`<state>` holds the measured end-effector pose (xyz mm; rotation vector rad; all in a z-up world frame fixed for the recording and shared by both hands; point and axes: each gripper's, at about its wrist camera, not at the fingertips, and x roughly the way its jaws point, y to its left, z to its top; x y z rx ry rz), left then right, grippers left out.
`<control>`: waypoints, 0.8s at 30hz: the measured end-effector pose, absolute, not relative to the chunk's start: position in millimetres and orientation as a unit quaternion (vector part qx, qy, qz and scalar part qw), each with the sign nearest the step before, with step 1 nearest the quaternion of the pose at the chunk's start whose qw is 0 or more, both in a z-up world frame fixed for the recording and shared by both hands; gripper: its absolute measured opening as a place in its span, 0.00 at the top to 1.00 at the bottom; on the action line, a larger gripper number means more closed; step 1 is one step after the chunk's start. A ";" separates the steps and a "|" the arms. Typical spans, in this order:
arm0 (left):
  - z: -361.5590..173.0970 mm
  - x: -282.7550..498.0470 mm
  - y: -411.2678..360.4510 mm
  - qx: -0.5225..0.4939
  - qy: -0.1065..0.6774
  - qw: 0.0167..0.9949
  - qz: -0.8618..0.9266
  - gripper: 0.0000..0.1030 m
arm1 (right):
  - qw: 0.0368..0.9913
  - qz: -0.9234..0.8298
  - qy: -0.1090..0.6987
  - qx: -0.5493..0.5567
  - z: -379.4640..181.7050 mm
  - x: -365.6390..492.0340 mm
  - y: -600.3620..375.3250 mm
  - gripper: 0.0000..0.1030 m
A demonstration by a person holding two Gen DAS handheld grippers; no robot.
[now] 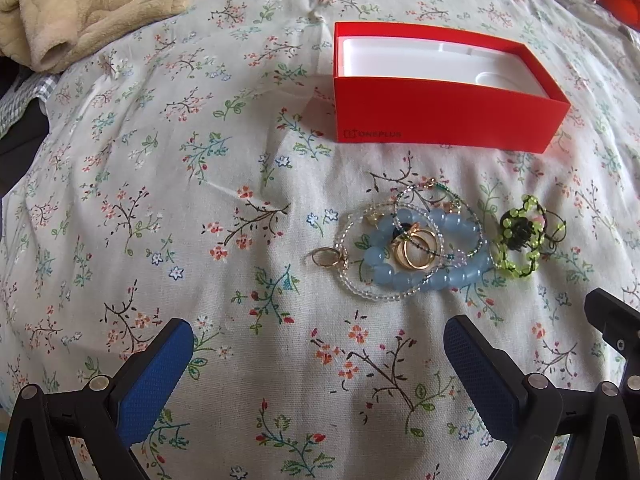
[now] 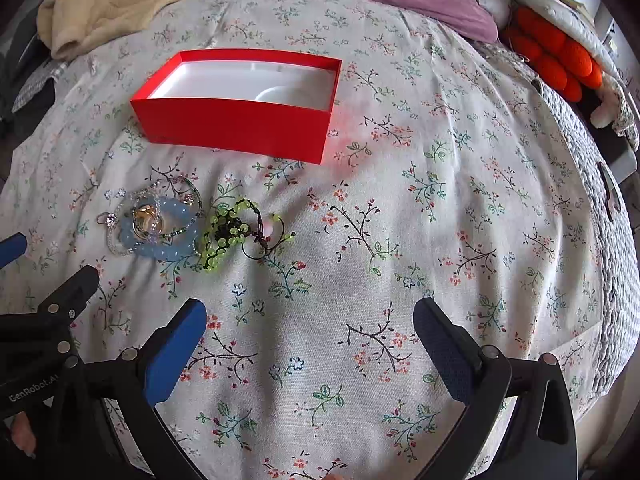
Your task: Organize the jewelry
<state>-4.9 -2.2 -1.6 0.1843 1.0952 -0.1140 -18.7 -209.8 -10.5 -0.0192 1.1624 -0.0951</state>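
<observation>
A: Left wrist view first. How far along is the tidying?

B: By my judgement, barely started. The red box [image 1: 448, 118] sits open on the floral bedspread [image 1: 168, 184], and its white insert [image 1: 420, 64] holds nothing I can see. All the jewelry lies in 1 tangled heap on the cloth, near the box's front wall but apart from it.

A: And the left gripper [image 1: 318, 340]?

B: Fingers spread wide with only bedspread between them, short of the heap, which lies ahead and a little to the right.

A: Count the pieces.

B: 1 blue bead bracelet [image 1: 424, 276], 1 clear bead bracelet [image 1: 352, 280] with a gold ring [image 1: 326, 258] at its left edge, about 2 gold rings [image 1: 416, 250] overlapping in the middle, 1 green bead piece on black cord [image 1: 520, 236]. A thin green beaded strand [image 1: 452, 196] crosses the top; the tangle makes an exact count unsure.

A: Now the right wrist view.

B: Same story: the red box [image 2: 240, 130] is empty, 1 box in all. The blue bead bracelet [image 2: 168, 246] and green bead piece [image 2: 224, 236] lie touching, left of centre and in front of the box.

A: The right gripper [image 2: 310, 314]?

B: Also spread apart, gripping nothing, with the heap ahead to its left. The left gripper's body shows at the lower left edge. Everything remains to be moved, as far as I can judge
</observation>
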 end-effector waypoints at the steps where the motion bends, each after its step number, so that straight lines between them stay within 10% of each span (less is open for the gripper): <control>1: -1.5 -4.9 -2.1 0.087 0.520 0.848 -0.054 0.00 | 0.835 -0.045 0.549 -0.009 -10.2 -18.6 -209.6 0.00; 24: 3.5 0.3 5.6 0.080 0.516 0.851 -0.052 0.00 | 0.836 -0.048 0.546 -0.004 -6.7 -18.5 -214.1 0.00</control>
